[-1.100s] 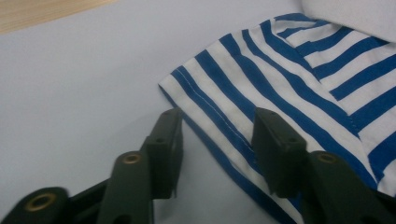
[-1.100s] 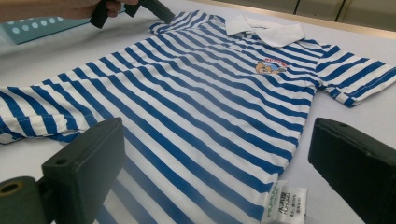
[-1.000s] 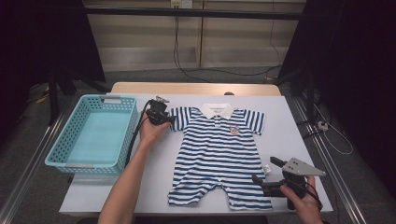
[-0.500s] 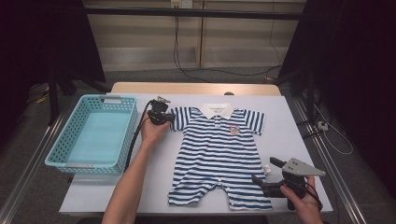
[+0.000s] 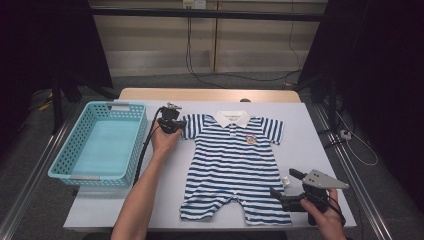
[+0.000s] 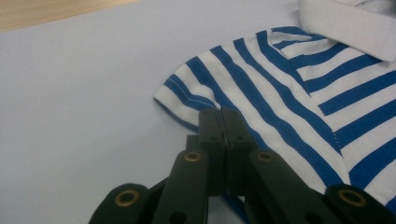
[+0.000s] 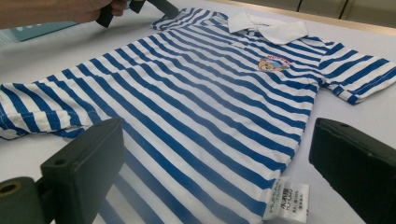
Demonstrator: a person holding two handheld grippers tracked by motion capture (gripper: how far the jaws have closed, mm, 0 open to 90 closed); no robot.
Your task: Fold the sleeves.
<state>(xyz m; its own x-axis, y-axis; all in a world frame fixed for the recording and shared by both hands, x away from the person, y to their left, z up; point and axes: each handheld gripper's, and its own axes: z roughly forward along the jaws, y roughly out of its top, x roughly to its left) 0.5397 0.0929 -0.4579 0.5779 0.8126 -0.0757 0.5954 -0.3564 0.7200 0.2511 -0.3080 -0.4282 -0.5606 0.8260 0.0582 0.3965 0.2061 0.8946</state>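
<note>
On white table (image 5: 320, 150), centre: striped blue/white baby romper (image 5: 235, 165) lies flat, collar at far side, legs twd the person. Left gripper (image 6: 219, 114) sits at romper's left sleeve; its jaws have just been closing and now meet on the sleeve hem, fabric pinched btwn them. Right gripper (image 5: 286, 186) is held near the right leg hem, jaws spread wide, nothing gripped; care label (image 7: 289, 201) lies btwn them. Teal basket (image 5: 65, 160) stands left of romper, apart from it.
</note>
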